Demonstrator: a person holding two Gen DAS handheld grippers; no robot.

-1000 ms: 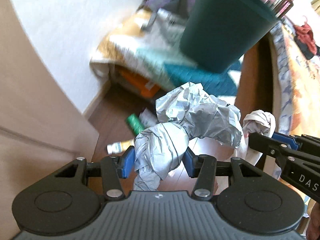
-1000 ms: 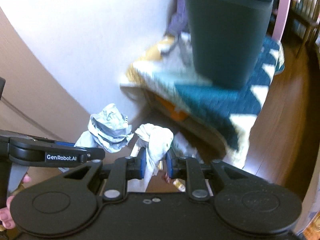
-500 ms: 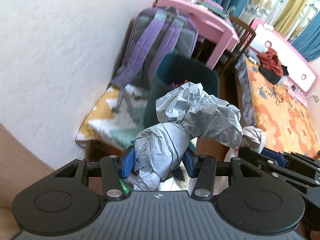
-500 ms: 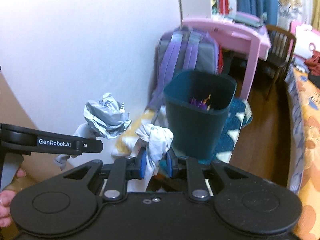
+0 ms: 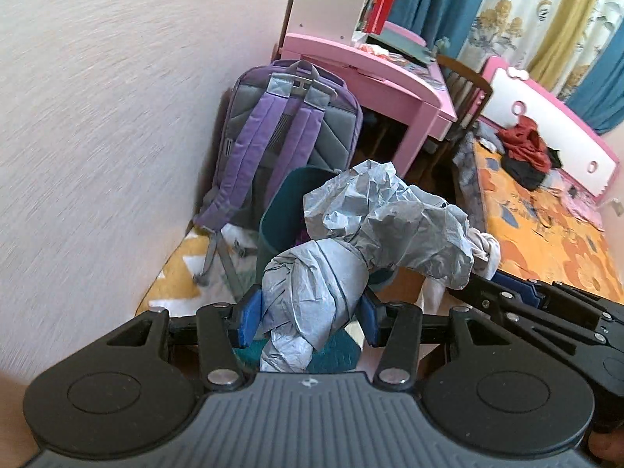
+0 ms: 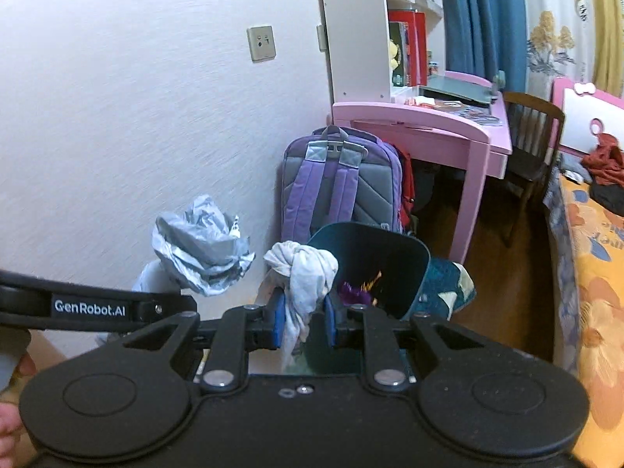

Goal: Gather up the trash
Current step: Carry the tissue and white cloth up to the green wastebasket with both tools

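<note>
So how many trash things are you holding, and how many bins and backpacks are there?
Crumpled grey paper: 1, in the left gripper
White rag: 1, in the right gripper
Teal bin: 1
Purple backpack: 1
Total: 4

The dark teal plastic waste bin (image 6: pixel 370 269) stands on a patterned quilted mat (image 6: pixel 448 284), directly before the purple fabric backpack (image 6: pixel 339 179) (leaning against the wall). The pink wooden worktop (image 6: pixel 425 124) lies right, behind them.

Wooden floor (image 6: pixel 503 273), patterned rug (image 5: pixel 175 277) on it, teal bin (image 6: pixel 374 261) and purple backpack (image 6: pixel 343 183) on rug
</note>
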